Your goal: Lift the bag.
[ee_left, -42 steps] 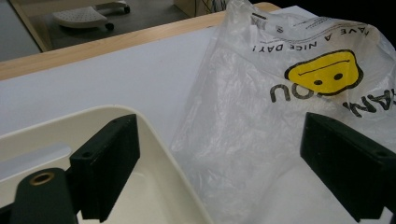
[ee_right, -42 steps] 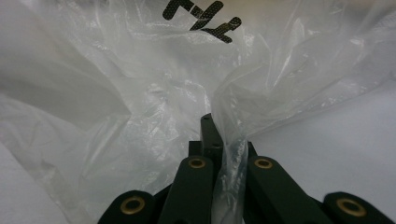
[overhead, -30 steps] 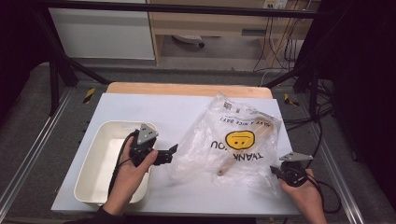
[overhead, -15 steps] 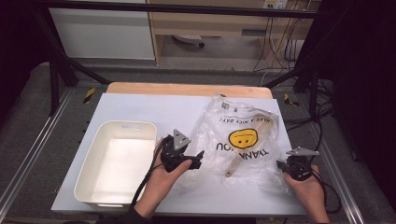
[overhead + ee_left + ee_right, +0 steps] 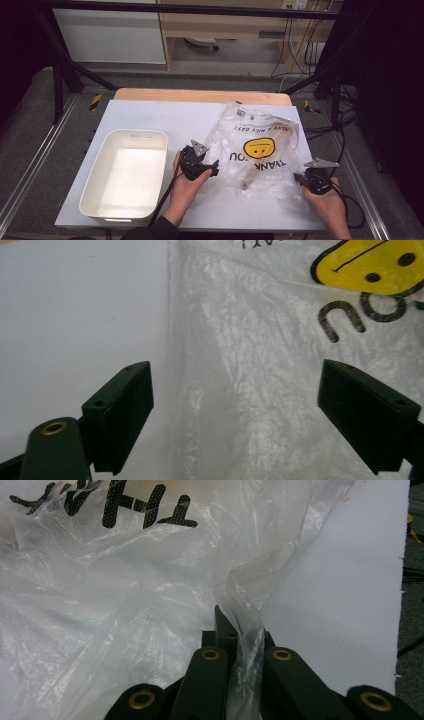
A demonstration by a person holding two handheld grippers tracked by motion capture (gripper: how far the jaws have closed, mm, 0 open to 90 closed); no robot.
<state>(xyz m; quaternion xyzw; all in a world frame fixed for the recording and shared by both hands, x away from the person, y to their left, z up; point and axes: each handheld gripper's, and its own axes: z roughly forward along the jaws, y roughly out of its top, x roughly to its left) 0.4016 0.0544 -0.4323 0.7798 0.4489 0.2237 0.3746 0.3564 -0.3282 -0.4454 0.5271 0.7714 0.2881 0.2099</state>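
A clear plastic bag (image 5: 260, 150) with a yellow smiley face and black lettering lies on the right half of the table, with a wooden utensil (image 5: 255, 172) inside it. My left gripper (image 5: 212, 167) stands open at the bag's left edge, its jaws wide apart over the plastic bag (image 5: 260, 365). My right gripper (image 5: 300, 179) is shut on a twisted strip of the bag (image 5: 245, 645) at the bag's near right corner. The bag's film (image 5: 125, 580) bunches up in front of the right jaws.
An empty white bin (image 5: 125, 177) stands on the left of the pale table top (image 5: 165, 117). A wooden strip (image 5: 200, 95) runs along the far edge. Cables trail off the right side by a metal frame rail (image 5: 360, 200).
My left gripper has travelled right from over the white bin to the bag's left edge. The right gripper has stayed at the bag's near right corner.
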